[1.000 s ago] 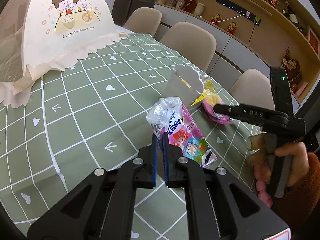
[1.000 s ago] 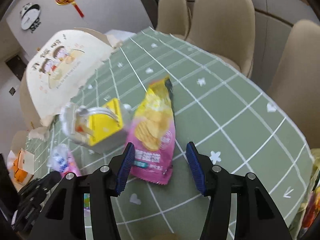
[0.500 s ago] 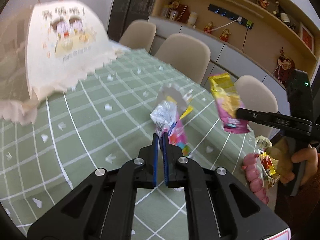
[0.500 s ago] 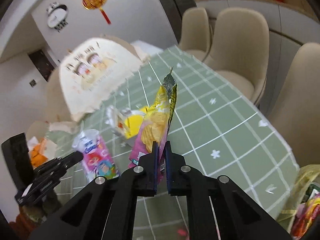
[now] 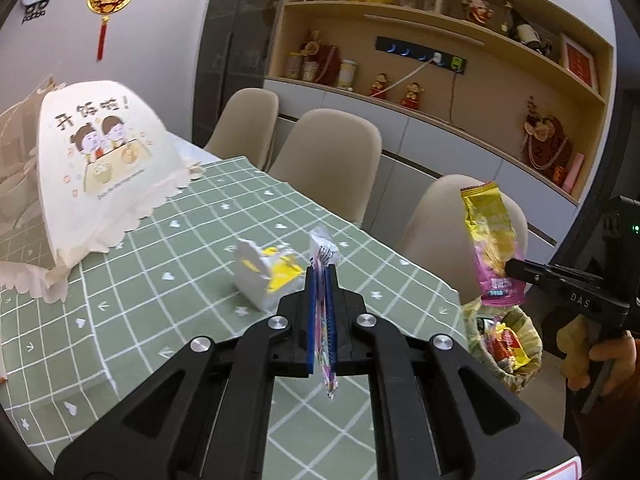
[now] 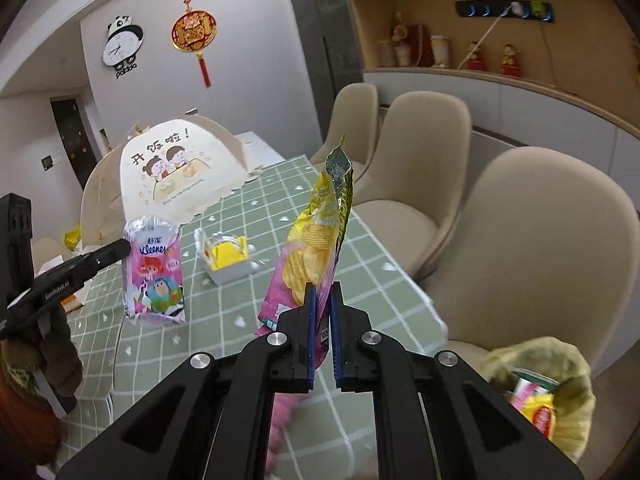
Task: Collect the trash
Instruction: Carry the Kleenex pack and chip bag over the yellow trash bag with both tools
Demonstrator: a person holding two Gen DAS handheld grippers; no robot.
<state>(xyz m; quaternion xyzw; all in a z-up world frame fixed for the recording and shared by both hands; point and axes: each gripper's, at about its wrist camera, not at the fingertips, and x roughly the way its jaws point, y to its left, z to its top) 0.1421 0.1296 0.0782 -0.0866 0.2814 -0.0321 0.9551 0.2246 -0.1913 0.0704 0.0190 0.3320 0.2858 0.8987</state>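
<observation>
While both wrappers hang above the green checked tablecloth (image 5: 168, 248):
left gripper (image 5: 321, 280): clamped on Kleenex tissue pack (image 6: 154, 272)
right gripper (image 6: 321, 300): just closed, pinching chip bag (image 6: 316, 240)
trash bag (image 5: 528, 336): open beside the table edge

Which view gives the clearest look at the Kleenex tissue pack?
The right wrist view: the Kleenex tissue pack faces the camera, printed front readable, held in the left gripper. The left wrist view shows it only edge-on between the blue pads.
</observation>
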